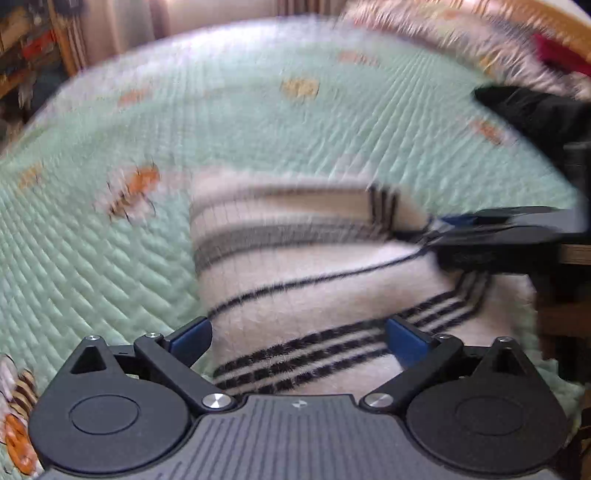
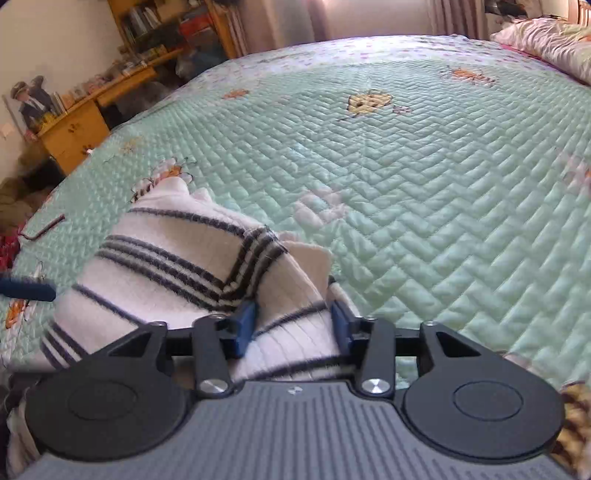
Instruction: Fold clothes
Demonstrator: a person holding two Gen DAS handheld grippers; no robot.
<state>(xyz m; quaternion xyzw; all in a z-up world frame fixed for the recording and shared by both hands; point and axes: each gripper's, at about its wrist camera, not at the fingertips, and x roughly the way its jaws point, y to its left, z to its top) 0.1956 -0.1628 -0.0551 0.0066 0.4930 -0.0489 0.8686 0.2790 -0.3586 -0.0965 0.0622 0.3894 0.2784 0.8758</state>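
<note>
On the bed: my striped sweater (image 2: 177, 273) lies half-folded on the green quilt (image 2: 424, 192), in the near-left part of my right view.
Feel: soft, fuzzy knit, light I judge; it will slump and drag, not slide.
Where to grip: a folded edge or hem, pinching both layers.
Long axis: in the right view it runs from 5 o'clock to 11 o'clock, far tip at 11.
Right claw (image 2: 293, 325): part spread, cloth between the pads (image 2: 243, 326), no squeeze I can see.
Left claw (image 1: 299, 341): spread wide, over the stripes, holding nothing.
Outward: pillow (image 2: 543, 40) at 1 o'clock, bookshelf (image 2: 155, 26) at 11 o'clock.
</note>
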